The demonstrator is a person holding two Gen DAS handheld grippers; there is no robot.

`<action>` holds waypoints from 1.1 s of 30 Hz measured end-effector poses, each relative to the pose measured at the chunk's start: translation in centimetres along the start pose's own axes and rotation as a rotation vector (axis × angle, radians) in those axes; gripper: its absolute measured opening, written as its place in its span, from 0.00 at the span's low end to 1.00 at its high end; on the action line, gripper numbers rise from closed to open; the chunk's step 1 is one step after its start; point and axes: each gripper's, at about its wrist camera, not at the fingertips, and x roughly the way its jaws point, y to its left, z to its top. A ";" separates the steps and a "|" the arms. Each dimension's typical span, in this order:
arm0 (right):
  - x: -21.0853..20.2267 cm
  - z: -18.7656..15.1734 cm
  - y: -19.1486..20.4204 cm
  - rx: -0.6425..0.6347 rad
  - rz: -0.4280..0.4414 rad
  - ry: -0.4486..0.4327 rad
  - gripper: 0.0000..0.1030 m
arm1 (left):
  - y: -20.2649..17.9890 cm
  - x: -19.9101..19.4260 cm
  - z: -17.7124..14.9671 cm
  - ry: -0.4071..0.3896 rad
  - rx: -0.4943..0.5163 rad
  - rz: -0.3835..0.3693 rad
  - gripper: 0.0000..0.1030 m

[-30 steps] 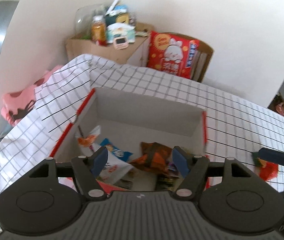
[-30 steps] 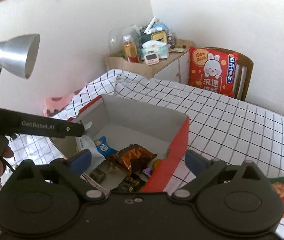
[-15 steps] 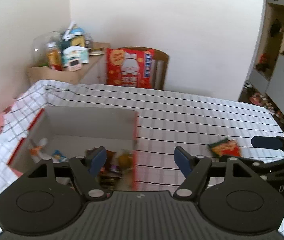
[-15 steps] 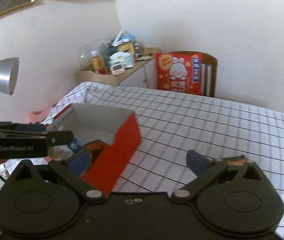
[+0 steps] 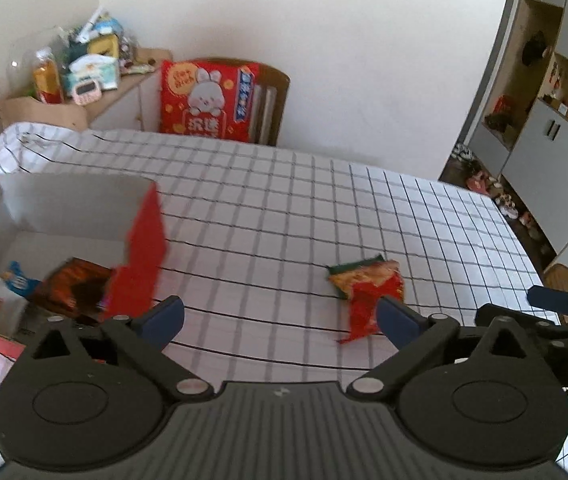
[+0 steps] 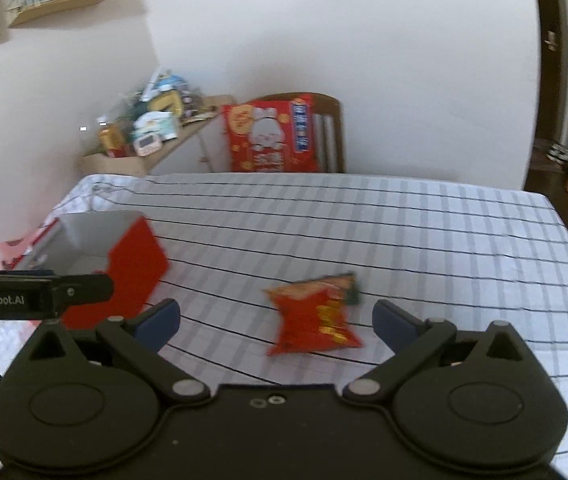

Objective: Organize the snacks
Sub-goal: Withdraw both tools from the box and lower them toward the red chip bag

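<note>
Lying loose on checked tablecloth (image 6: 404,232), red snack packet (image 6: 316,320); left gripper (image 5: 279,316) fingers opening, right gripper (image 6: 275,316) fingers spread, both empty

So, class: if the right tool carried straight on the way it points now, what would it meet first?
Most likely the red snack bag, which lies alone on the checked tablecloth between the open fingers of the right tool. Nothing else shows in between, though depth is hard to judge.

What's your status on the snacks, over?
Left gripper jaws opening, empty; right gripper open, empty. Red snack bag lies loose on the checked tablecloth, outside the red box. Nothing blocks it.
</note>
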 end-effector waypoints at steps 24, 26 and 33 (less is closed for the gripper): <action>3.0 -1.6 -12.8 0.135 -0.151 0.097 1.00 | -11.9 15.8 1.3 0.271 0.006 0.167 1.00; 3.4 -1.6 -13.2 0.141 -0.150 0.104 1.00 | -11.8 16.8 1.3 0.297 -0.018 0.174 1.00; 5.2 -1.0 -13.8 0.159 -0.139 0.132 0.99 | -11.5 18.3 1.4 0.332 -0.055 0.167 0.96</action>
